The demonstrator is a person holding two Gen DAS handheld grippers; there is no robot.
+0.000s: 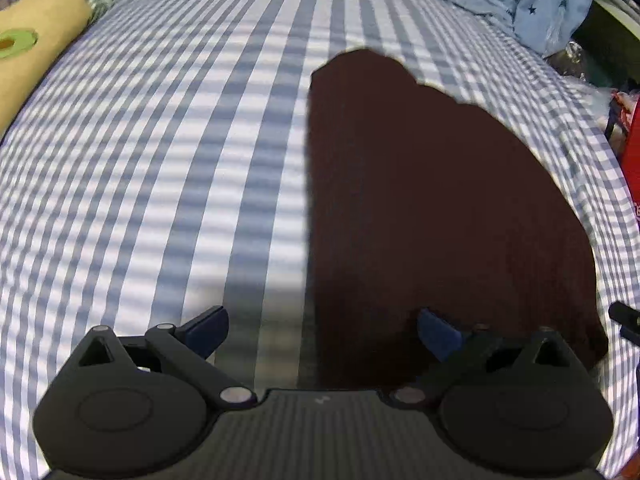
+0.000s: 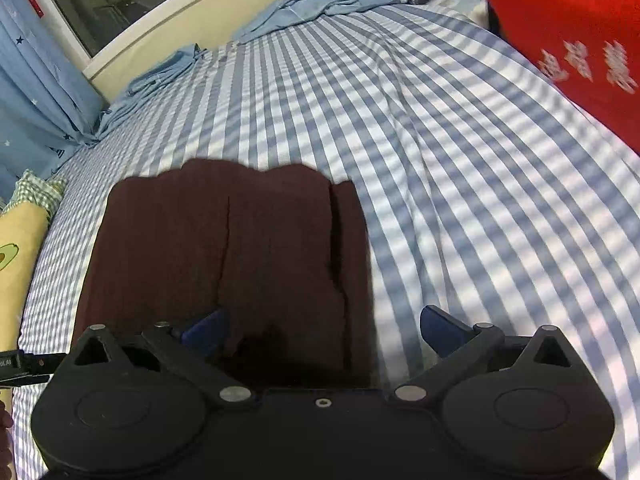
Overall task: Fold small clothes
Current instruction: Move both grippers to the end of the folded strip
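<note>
Maroon garment lies flat near you on striped sheet | left gripper, right gripper both wide, empty | risk: your pinch catches the sheet too

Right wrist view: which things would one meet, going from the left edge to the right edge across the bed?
Yellow pillow → dark red garment → bare striped sheet → red cloth.

Slatted sunlight, fisheye warp, blurred edges
</note>
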